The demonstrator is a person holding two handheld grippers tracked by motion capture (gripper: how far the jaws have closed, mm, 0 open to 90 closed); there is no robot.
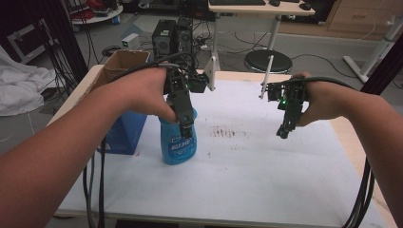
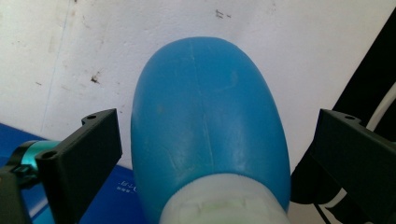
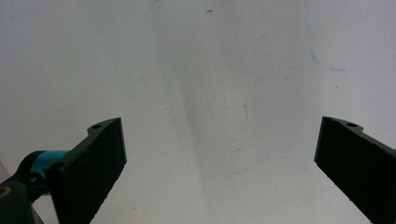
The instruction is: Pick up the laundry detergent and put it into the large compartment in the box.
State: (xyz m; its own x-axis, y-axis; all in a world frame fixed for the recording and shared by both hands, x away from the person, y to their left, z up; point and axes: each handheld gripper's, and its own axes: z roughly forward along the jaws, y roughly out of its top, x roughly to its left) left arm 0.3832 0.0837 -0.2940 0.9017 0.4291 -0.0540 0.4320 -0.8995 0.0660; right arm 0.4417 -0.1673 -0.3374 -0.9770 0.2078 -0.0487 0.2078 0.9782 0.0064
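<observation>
A blue plastic bottle [image 1: 178, 145] with a printed label stands upright on the white table cover [image 1: 266, 166], left of centre. My left gripper [image 1: 186, 127] comes down over its top. In the left gripper view the bottle [image 2: 205, 116] sits between the two black jaws with its pale neck [image 2: 224, 207] nearest the camera, and a narrow gap shows on each side, so the left gripper [image 2: 217, 126] is open around it. My right gripper [image 1: 283, 132] hovers over bare table to the right, tips pointing down. Its jaws stand wide apart, so the right gripper [image 3: 219, 130] is open and holds nothing.
A blue box [image 1: 124, 130] stands just left of the bottle, also visible as the blue box [image 2: 114, 193] below the left jaw. An open cardboard box [image 1: 124, 61] sits at the back left corner. Dark smudges [image 1: 228, 132] mark the table's middle. Cables trail off the front edge.
</observation>
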